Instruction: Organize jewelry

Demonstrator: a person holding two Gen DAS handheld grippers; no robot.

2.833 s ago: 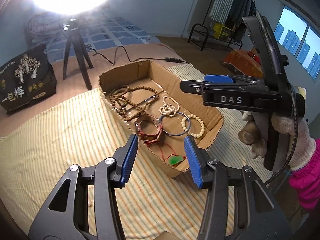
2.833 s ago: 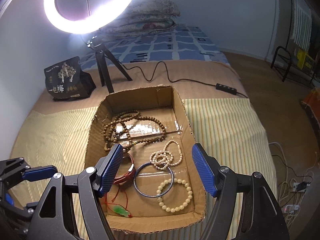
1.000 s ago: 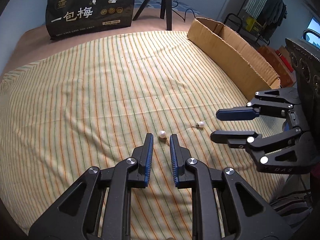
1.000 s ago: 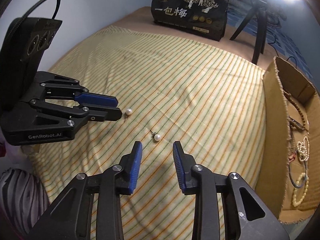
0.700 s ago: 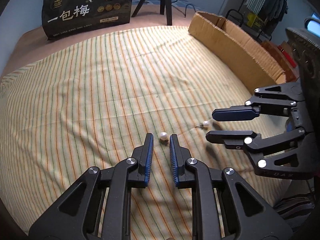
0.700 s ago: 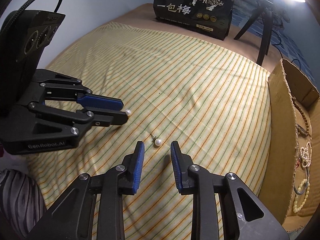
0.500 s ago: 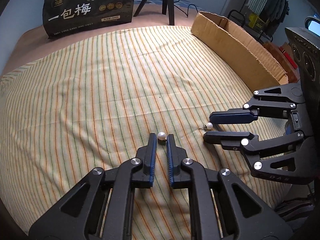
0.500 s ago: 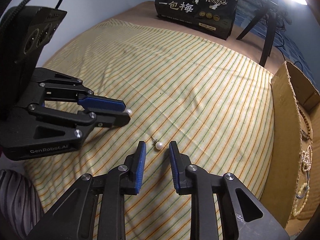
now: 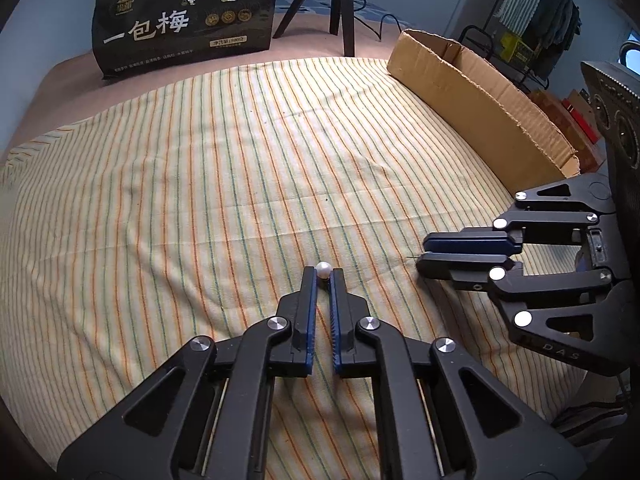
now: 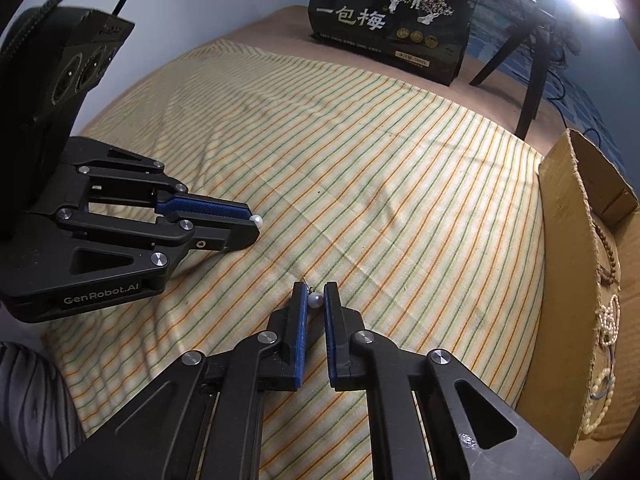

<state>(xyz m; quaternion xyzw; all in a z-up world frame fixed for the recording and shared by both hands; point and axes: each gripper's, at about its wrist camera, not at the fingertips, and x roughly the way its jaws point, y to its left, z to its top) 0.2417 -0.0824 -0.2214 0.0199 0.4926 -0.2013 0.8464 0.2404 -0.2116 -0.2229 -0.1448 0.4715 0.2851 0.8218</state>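
Pearl studs, one pinched at the tips of each gripper: left gripper (image 9: pixel 323 274) nipped tight on its pearl (image 9: pixel 323 269), right gripper (image 10: pixel 315 298) likewise on its earring (image 10: pixel 315 301). Box (image 10: pixel 568 264) lies rightward, nearer the right hand.

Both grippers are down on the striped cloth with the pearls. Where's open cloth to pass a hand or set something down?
The striped cloth is bare from the black bag to the left gripper, and across to the cardboard box wall. It is tight between the left gripper and the right gripper, each shut on a pearl earring. The box already holds bead strings.
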